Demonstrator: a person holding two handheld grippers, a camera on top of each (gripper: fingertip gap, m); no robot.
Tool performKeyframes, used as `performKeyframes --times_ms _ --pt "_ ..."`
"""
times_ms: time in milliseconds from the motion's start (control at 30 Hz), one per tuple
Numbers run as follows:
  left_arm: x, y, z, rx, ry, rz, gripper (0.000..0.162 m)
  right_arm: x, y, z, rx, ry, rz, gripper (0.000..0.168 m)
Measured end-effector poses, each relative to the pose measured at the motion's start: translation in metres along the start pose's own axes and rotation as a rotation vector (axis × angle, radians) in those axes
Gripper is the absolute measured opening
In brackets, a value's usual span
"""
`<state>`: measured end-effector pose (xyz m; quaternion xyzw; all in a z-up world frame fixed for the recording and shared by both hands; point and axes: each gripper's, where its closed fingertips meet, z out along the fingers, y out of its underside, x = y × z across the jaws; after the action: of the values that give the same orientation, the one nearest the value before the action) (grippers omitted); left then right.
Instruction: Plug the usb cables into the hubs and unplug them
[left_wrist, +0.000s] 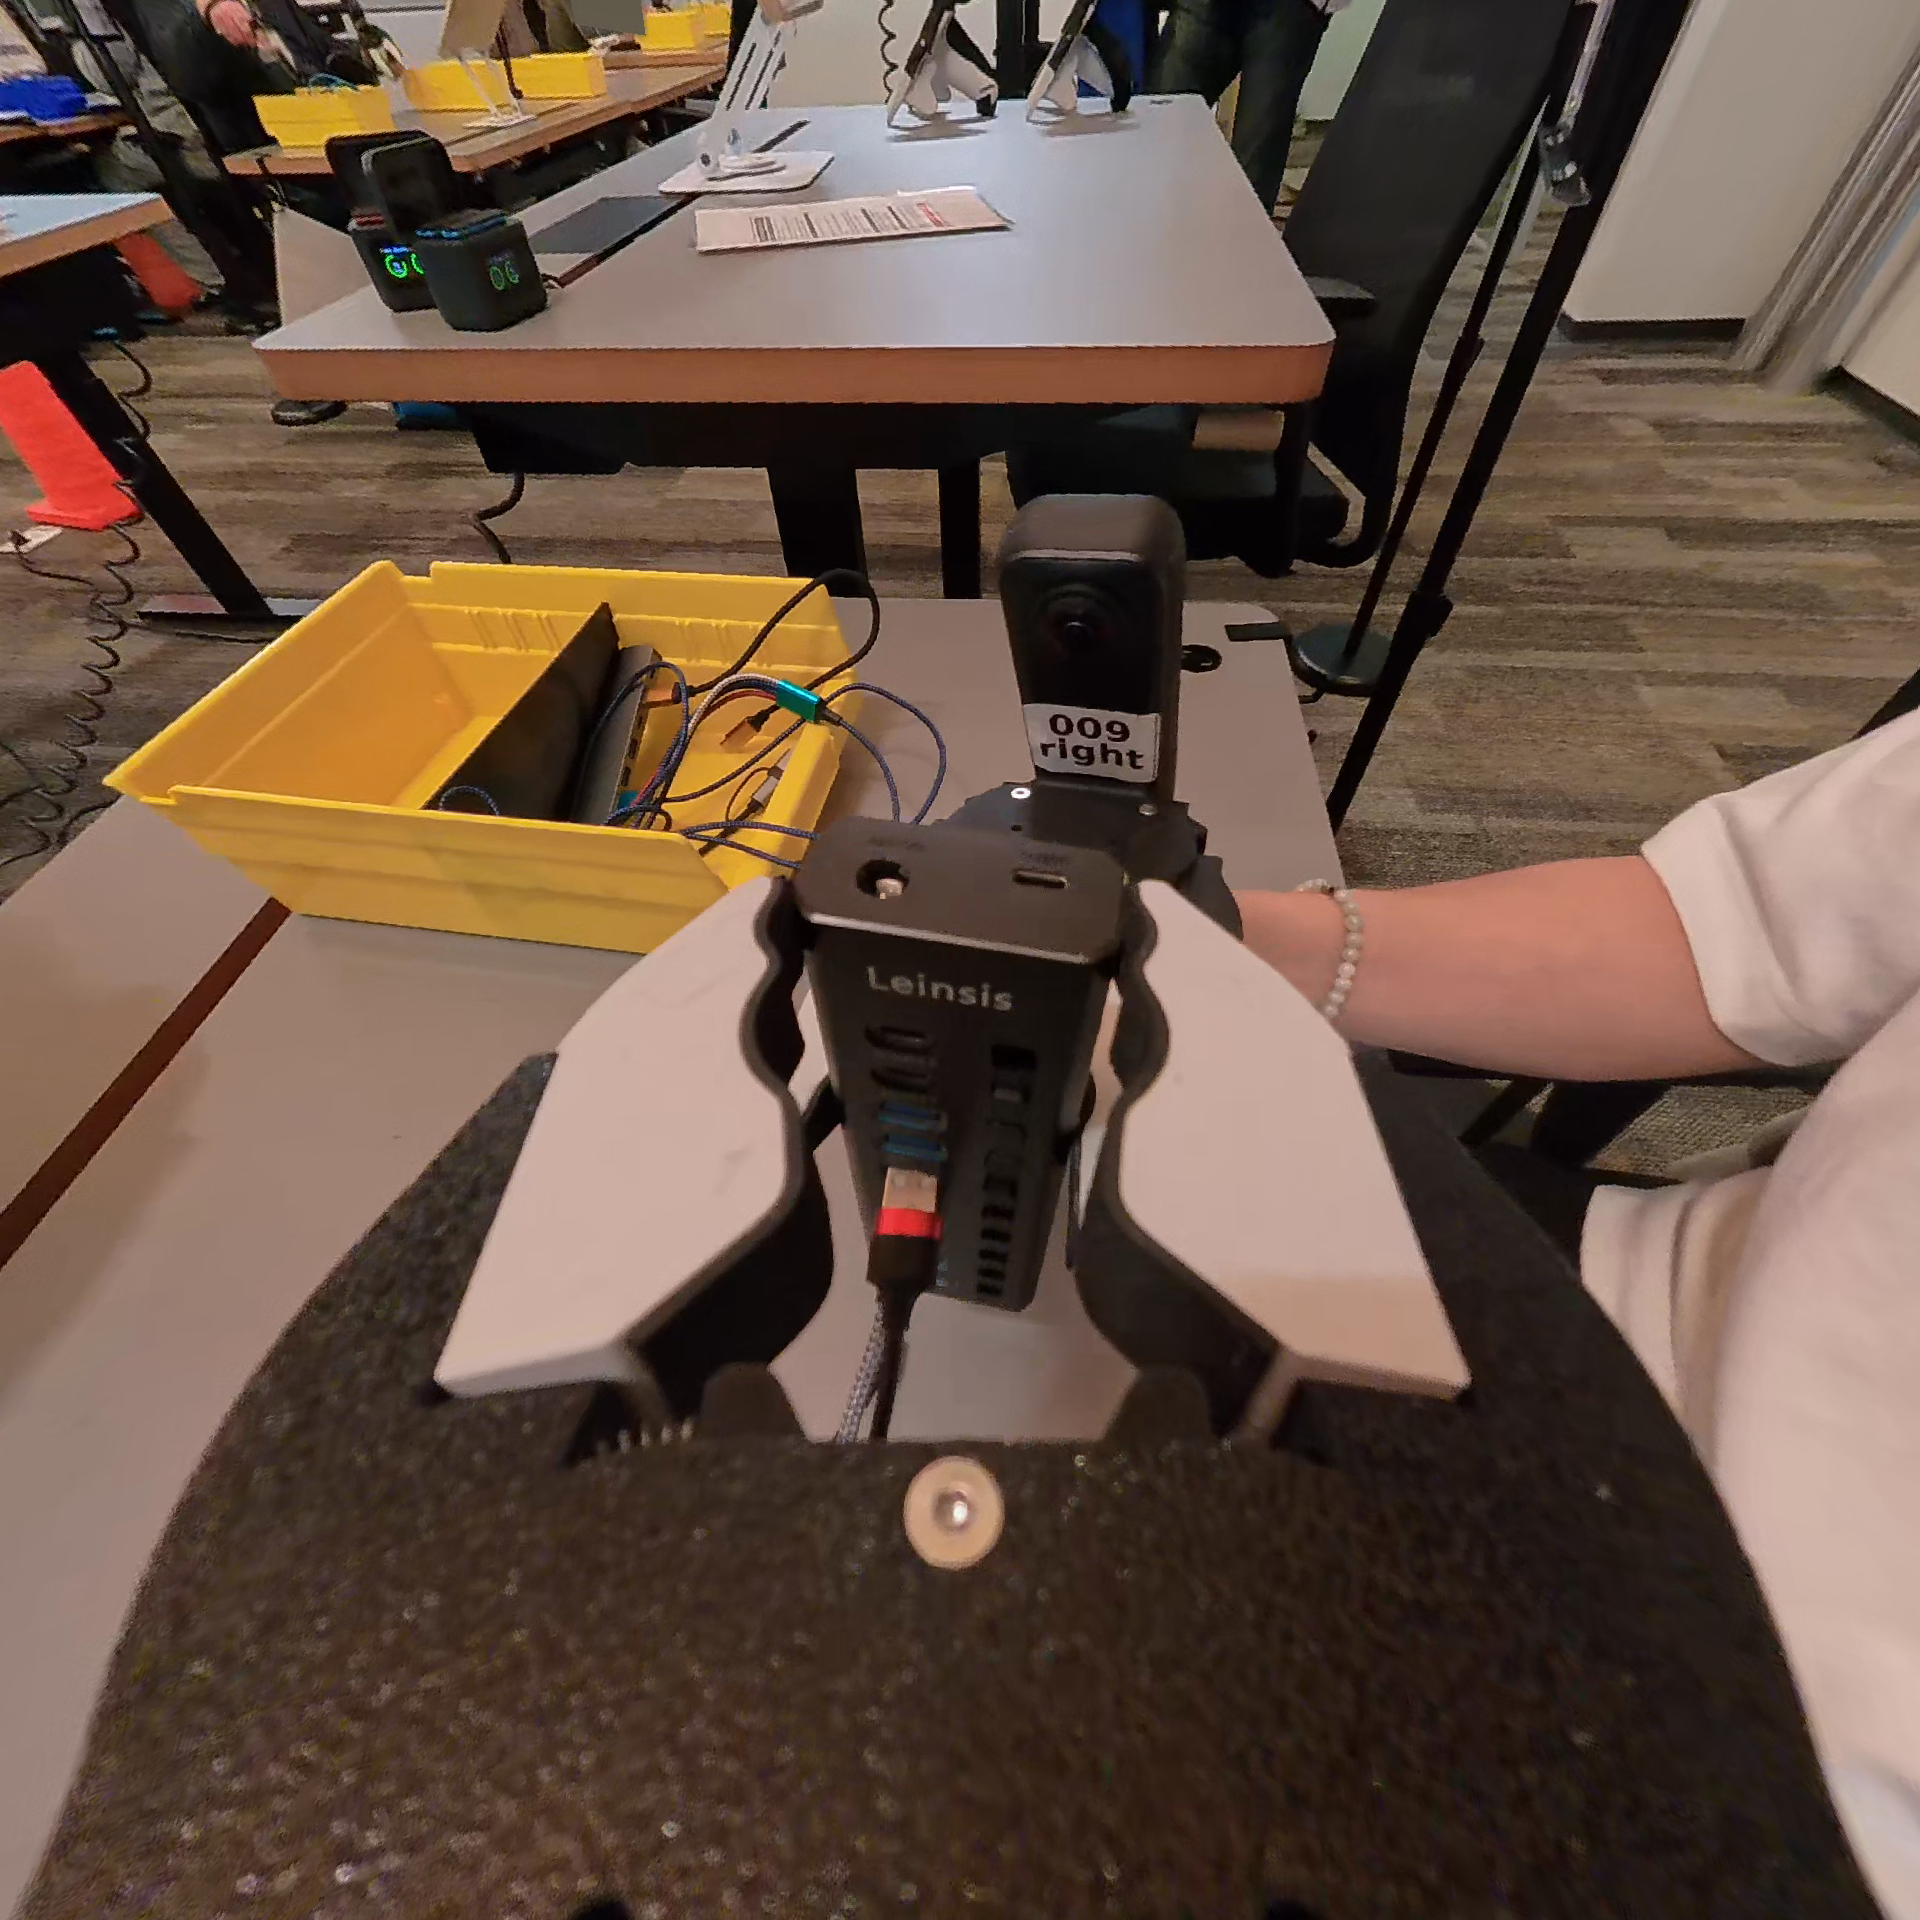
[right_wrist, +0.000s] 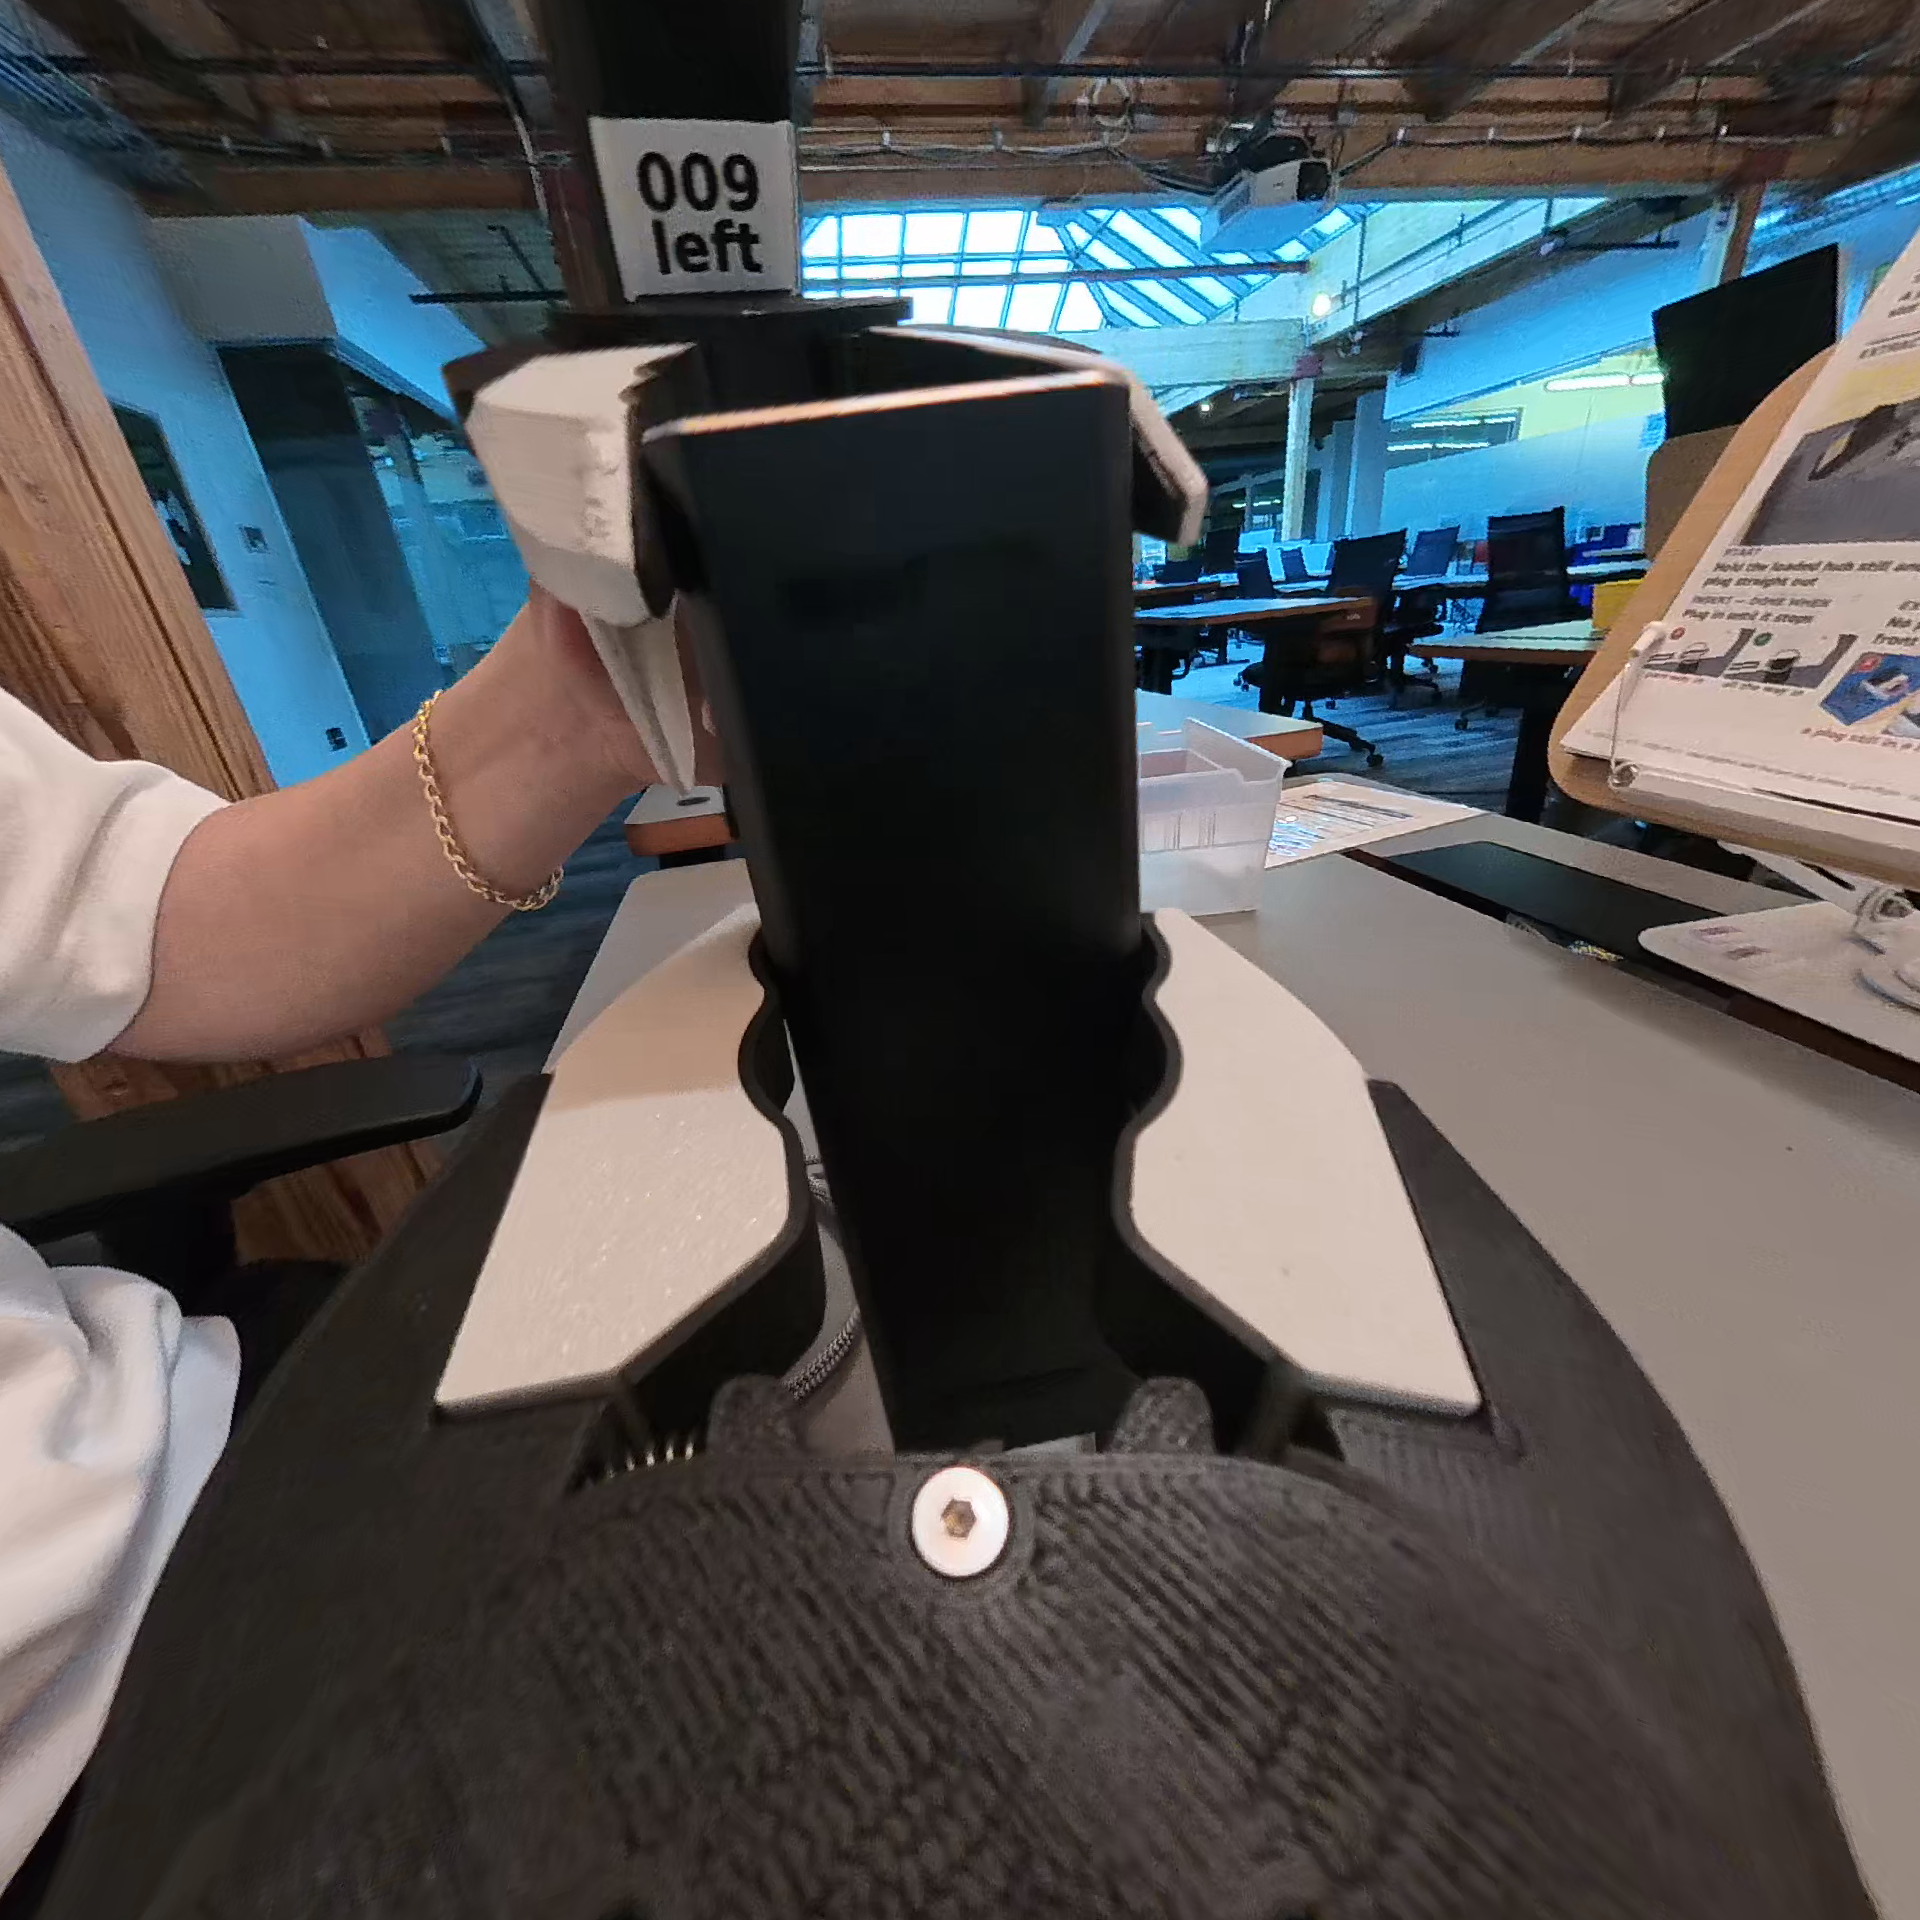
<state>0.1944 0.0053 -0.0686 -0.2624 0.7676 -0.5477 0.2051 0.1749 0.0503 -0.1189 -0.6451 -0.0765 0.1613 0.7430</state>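
while my left gripper (left_wrist: 951, 1049) is clamped on the black hub (left_wrist: 940, 1081), the left wrist view shows it standing upright above the grey table (left_wrist: 343, 1122), a red-collared usb plug (left_wrist: 906, 1221) seated in a lower port. behind sits a yellow bin (left_wrist: 343, 758) of spare cables (left_wrist: 790, 717). in the right wrist view, my right gripper (right_wrist: 961, 1039) pinches the same hub's (right_wrist: 935, 831) plain back, lower down.

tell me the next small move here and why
Probably the right gripper should let go of the black USB hub and take the red-collared plug to pull it straight out. Both grippers are clamped on the upright hub, the left gripper near its top, and this one cable sits in a port.
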Motion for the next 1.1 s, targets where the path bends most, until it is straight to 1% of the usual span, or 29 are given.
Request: performKeyframes --times_ms 200,367,467,500,567,600,700,767,967,1100 --pt "-0.003 0.005 -0.001 -0.01 0.002 -0.012 0.057 0.001 0.005 0.001 -0.016 0.003 -0.015 0.063" --pt "-0.004 0.007 -0.001 -0.003 0.001 -0.024 0.057 0.0 0.008 0.002 0.005 -0.023 0.019 0.063" --pt "-0.007 0.008 -0.007 -0.002 -0.044 0.015 0.068 0.0 0.0 -0.003 0.067 -0.046 0.059 0.063" --pt "-0.008 0.008 -0.012 0.0 -0.058 0.021 0.067 0.002 -0.002 -0.006 0.078 -0.041 0.061 0.063" --pt "-0.008 0.011 -0.024 0.003 -0.078 0.034 0.044 0.005 -0.004 -0.012 0.073 -0.037 0.053 0.063" --pt "-0.008 0.015 -0.029 -0.002 -0.088 0.046 0.04 0.006 -0.006 -0.014 0.081 -0.03 0.05 0.063" --pt "-0.01 0.042 -0.035 -0.097 -0.133 0.062 0.042 0.007 -0.012 -0.02 0.111 -0.037 0.063 0.063" --pt "-0.011 0.057 -0.032 -0.134 -0.172 0.074 0.039 0.005 -0.014 -0.02 0.118 -0.046 0.06 0.063" --pt "-0.006 0.061 -0.022 -0.03 -0.185 0.036 0.014 -0.003 -0.014 -0.014 0.125 -0.08 0.06 0.063" --pt "-0.006 0.064 -0.023 -0.014 -0.177 -0.002 0.015 -0.005 -0.015 -0.014 0.125 -0.091 0.054 0.063"
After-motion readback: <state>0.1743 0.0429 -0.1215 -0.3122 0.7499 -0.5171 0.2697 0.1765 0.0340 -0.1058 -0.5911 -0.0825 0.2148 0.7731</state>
